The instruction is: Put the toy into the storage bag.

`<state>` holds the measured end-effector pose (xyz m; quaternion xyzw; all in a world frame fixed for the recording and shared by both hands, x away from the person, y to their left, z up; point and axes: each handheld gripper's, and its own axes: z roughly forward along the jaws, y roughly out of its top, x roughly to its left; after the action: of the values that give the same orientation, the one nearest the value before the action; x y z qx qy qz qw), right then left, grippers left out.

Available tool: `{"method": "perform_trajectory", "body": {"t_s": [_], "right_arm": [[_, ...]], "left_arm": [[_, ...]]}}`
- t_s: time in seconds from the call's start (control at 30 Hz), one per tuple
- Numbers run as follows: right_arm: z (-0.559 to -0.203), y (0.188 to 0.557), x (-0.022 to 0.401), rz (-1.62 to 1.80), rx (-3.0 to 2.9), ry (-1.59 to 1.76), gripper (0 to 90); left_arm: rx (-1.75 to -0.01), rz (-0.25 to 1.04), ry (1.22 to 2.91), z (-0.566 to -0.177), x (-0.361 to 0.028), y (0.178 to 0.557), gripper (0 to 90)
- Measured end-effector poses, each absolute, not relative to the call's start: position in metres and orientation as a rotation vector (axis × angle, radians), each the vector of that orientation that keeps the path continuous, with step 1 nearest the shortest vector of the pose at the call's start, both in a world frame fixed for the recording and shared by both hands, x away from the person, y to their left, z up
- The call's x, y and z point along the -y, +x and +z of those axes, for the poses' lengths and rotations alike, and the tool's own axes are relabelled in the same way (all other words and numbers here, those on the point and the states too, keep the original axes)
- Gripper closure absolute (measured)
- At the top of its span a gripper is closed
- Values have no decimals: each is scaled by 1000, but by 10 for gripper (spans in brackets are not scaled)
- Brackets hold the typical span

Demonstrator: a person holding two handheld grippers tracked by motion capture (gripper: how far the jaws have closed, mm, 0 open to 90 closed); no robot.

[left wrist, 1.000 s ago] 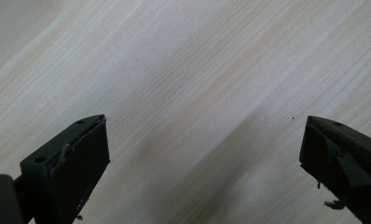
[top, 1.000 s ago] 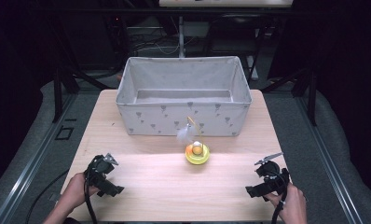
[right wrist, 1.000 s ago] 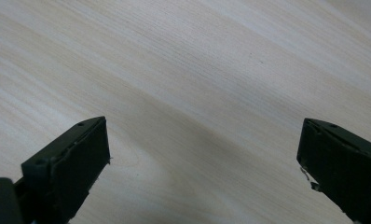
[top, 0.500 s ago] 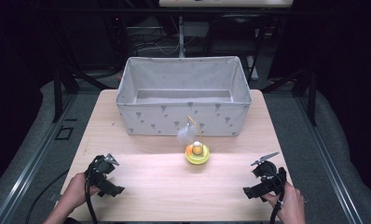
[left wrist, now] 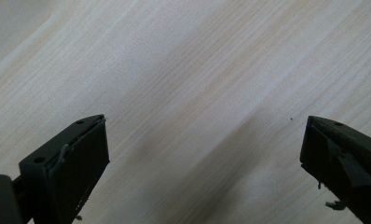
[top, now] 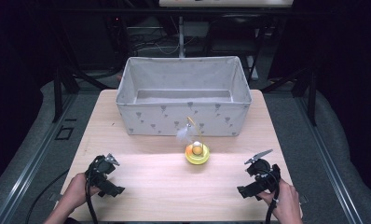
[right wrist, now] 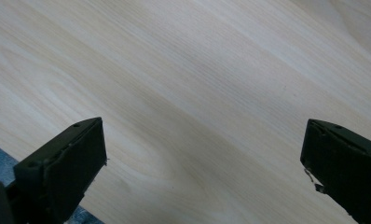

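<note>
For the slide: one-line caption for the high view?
Both grippers, left and right, open near the yellow toy before the fabric bin.

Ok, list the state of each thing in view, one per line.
Left gripper: open, holding nothing, over the table.
Right gripper: open, holding nothing.
Fabric bin: upright, looks empty.
Yellow toy: upright in front of the bin, untouched.

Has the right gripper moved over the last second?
Yes, slightly. The right gripper has slid toward the person's edge of the table, away from the yellow toy, which stayed put before the fabric bin.
</note>
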<state>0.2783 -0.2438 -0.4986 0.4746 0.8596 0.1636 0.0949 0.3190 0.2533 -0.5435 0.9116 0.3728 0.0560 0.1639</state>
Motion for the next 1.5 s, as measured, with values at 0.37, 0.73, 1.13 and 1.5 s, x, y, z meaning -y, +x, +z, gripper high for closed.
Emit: {"method": "perform_trajectory", "body": {"t_s": [0.37,0.73,1.13,1.5], "right_arm": [[-479,288,222,537,-2598,1309,0],[-461,308,191,582,-2643,1226,0],[-448,332,164,608,-2711,1119,0],[-445,349,143,605,-2724,1058,2]], "left_arm": [[-1058,159,2599,-543,-252,318,12],[-1097,150,2557,-543,-258,319,1],[-1103,139,2566,-544,-257,319,1],[-1101,132,2571,-545,-256,319,2]]}}
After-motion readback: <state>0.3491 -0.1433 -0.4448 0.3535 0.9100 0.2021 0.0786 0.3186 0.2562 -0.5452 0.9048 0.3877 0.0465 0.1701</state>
